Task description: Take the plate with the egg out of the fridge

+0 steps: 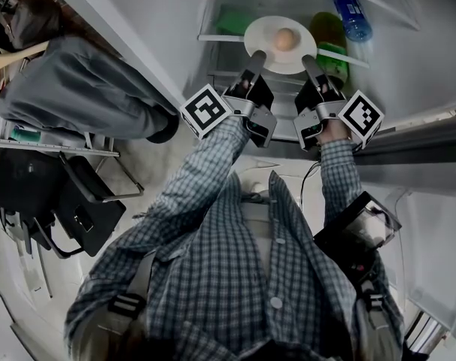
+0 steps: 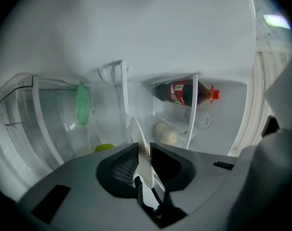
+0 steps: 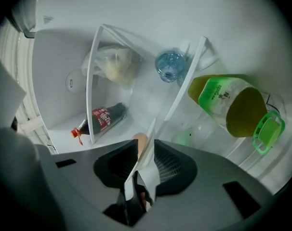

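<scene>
Head view: white plate (image 1: pixel 267 30) with egg (image 1: pixel 285 40) sits on fridge shelf (image 1: pixel 213 37), far from person; left gripper (image 1: pixel 258 56) at plate's near left rim, right gripper (image 1: pixel 308 60) at near right rim
Left gripper view: jaws clenched on plate rim
Right gripper view: jaws apart, plate rim between them, not squeezed; green bottle (image 3: pixel 228 105) on right

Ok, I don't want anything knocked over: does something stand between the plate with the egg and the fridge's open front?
Nothing visible does. The left gripper and right gripper have the near rim of the plate between their jaws. The green bottle stands close beside it on the right, not in front.
</scene>
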Action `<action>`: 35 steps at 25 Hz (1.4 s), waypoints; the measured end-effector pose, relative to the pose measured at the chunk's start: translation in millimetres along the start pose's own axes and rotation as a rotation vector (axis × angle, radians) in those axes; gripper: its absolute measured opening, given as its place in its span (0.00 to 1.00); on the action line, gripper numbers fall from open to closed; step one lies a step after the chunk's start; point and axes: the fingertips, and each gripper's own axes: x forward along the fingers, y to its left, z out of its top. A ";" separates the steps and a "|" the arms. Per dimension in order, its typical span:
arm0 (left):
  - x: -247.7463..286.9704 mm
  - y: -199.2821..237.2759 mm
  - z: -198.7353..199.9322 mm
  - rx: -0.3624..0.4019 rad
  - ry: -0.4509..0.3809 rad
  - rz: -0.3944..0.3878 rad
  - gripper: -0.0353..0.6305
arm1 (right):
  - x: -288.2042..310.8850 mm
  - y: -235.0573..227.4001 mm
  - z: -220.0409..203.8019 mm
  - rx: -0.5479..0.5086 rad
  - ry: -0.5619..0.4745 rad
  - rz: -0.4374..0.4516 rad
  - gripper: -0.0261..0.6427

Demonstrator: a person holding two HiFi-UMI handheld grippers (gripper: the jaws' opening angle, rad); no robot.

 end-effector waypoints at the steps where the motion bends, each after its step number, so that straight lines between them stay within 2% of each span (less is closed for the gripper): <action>1: -0.2 0.5 0.1 0.001 0.001 0.003 0.18 | 1.3 0.8 -1.6 -0.003 0.006 0.001 0.20; 7: -8.4 9.4 -1.3 0.060 0.035 0.066 0.16 | 0.4 3.3 -7.3 0.030 0.014 0.001 0.14; 13: -13.3 -2.6 -5.9 0.005 0.030 0.002 0.16 | -8.9 8.9 -14.7 -0.004 0.008 0.000 0.14; 21: -33.0 -8.5 -11.0 -0.005 0.065 0.002 0.16 | -27.0 18.6 -30.6 -0.014 -0.031 -0.010 0.14; 25: -44.1 -15.1 -13.2 -0.036 0.078 -0.012 0.16 | -36.4 23.7 -41.2 -0.014 -0.051 -0.027 0.14; 35: -83.6 -14.4 -28.9 -0.031 0.130 0.026 0.16 | -69.8 23.7 -70.0 -0.045 -0.059 -0.075 0.14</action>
